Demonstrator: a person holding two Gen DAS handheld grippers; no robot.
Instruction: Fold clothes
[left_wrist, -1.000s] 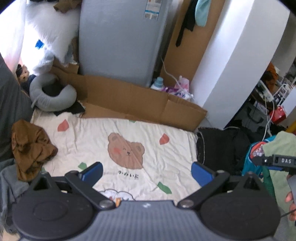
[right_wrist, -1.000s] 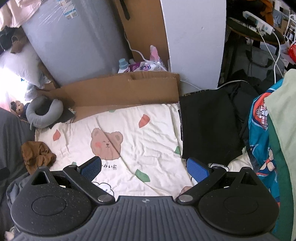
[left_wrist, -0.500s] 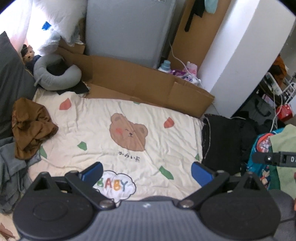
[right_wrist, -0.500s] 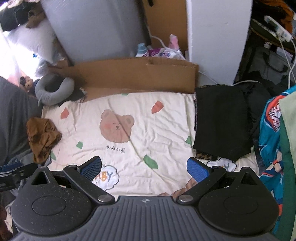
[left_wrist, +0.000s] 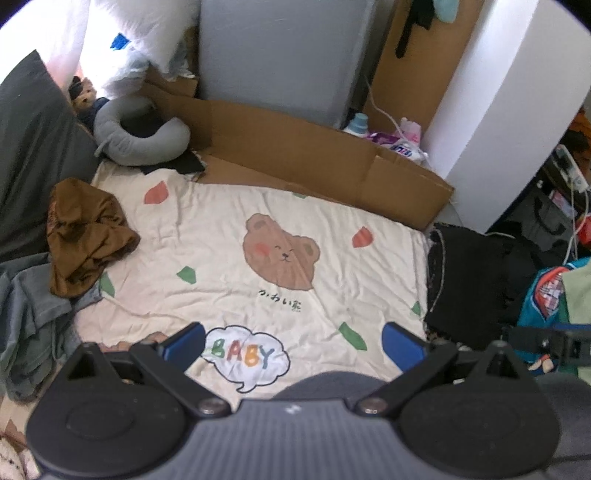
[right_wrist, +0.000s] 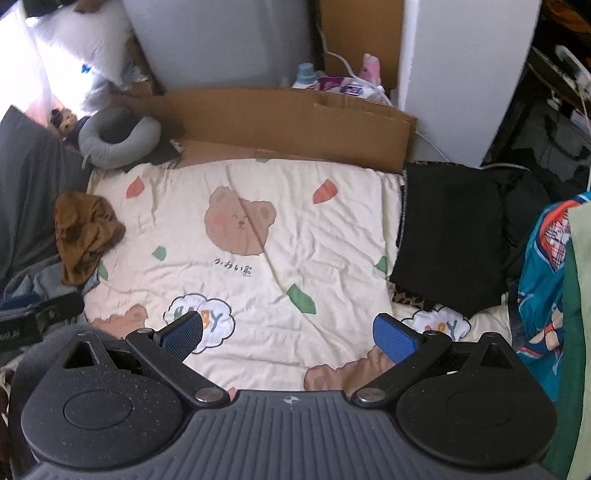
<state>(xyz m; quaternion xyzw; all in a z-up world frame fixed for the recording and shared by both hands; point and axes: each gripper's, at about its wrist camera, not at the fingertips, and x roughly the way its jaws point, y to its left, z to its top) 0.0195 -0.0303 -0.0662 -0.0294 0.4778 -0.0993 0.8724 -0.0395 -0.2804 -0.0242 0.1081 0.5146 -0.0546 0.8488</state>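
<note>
A crumpled brown garment (left_wrist: 83, 236) (right_wrist: 85, 232) lies at the left edge of a cream blanket (left_wrist: 229, 258) (right_wrist: 280, 236) printed with a bear. A folded black garment (left_wrist: 465, 277) (right_wrist: 447, 236) rests flat on the blanket's right edge. Grey clothes (left_wrist: 29, 314) are heaped at the near left. My left gripper (left_wrist: 293, 341) hangs open above the near part of the blanket, nothing between its blue pads. My right gripper (right_wrist: 288, 332) is open too, over the near middle of the blanket, empty.
A cardboard sheet (left_wrist: 317, 158) (right_wrist: 291, 122) stands along the blanket's far edge, before a grey cabinet (left_wrist: 280, 55) and a white pillar (right_wrist: 465, 74). A grey neck pillow (left_wrist: 136, 136) lies far left. Colourful blue and green fabric (right_wrist: 554, 280) hangs at the right.
Both grippers have drawn back and tilted down, so more of the near blanket shows, including the "BABY" cloud. Both stay open and empty. The clothes have not moved.
</note>
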